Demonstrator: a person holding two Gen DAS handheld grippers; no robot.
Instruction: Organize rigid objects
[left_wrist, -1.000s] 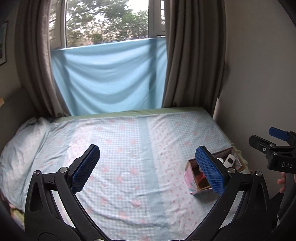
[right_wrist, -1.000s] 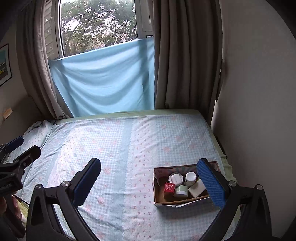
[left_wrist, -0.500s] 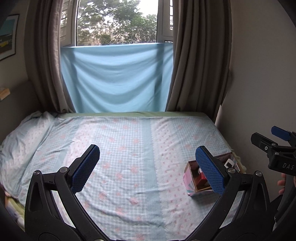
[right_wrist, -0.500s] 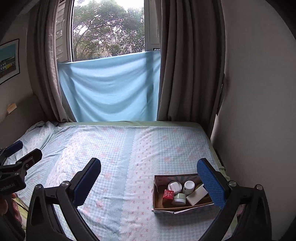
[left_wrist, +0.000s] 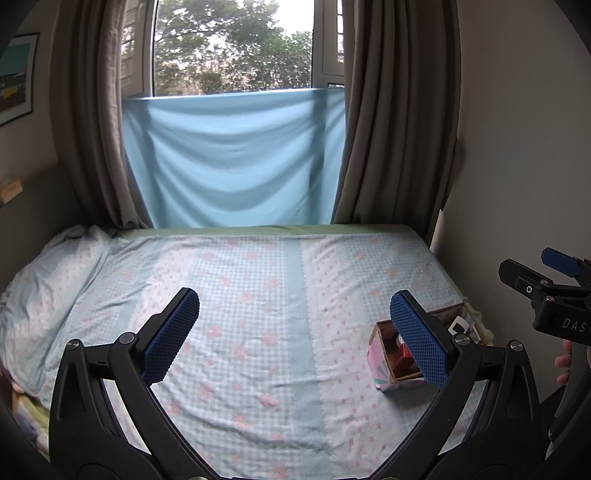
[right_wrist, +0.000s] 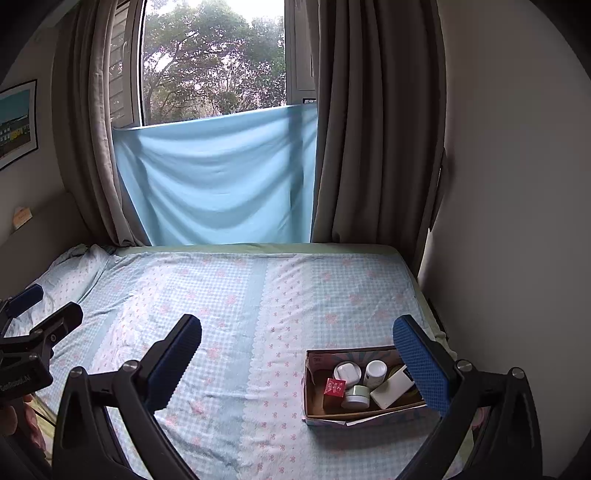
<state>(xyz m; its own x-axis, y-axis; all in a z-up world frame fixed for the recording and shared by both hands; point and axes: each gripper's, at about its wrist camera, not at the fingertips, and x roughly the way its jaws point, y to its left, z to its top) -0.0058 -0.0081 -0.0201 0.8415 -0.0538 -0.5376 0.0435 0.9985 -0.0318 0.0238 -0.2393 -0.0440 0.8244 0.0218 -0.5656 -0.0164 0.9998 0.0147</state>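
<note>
A shallow cardboard box (right_wrist: 313, 391) sits on the bed near its right front corner. In it lie a red cube (right_wrist: 334, 388), a white round jar (right_wrist: 348, 373), a second white jar (right_wrist: 375, 372), a pale green jar (right_wrist: 357, 396) and a white flat box (right_wrist: 392, 387). The same box (left_wrist: 377, 359) shows in the left wrist view, partly hidden by a finger. My left gripper (left_wrist: 293, 334) is open and empty above the bed. My right gripper (right_wrist: 297, 356) is open and empty, above and in front of the box.
The bed (right_wrist: 240, 302) has a blue checked sheet with pink flowers. A pillow (left_wrist: 48, 280) lies at the left. A blue cloth (right_wrist: 218, 184) hangs over the window between grey curtains. A wall (right_wrist: 517, 221) runs close along the bed's right side.
Both grippers have risen and tilted upward, so the bed and box sit lower in view and more window shows. Both stay open and empty.
</note>
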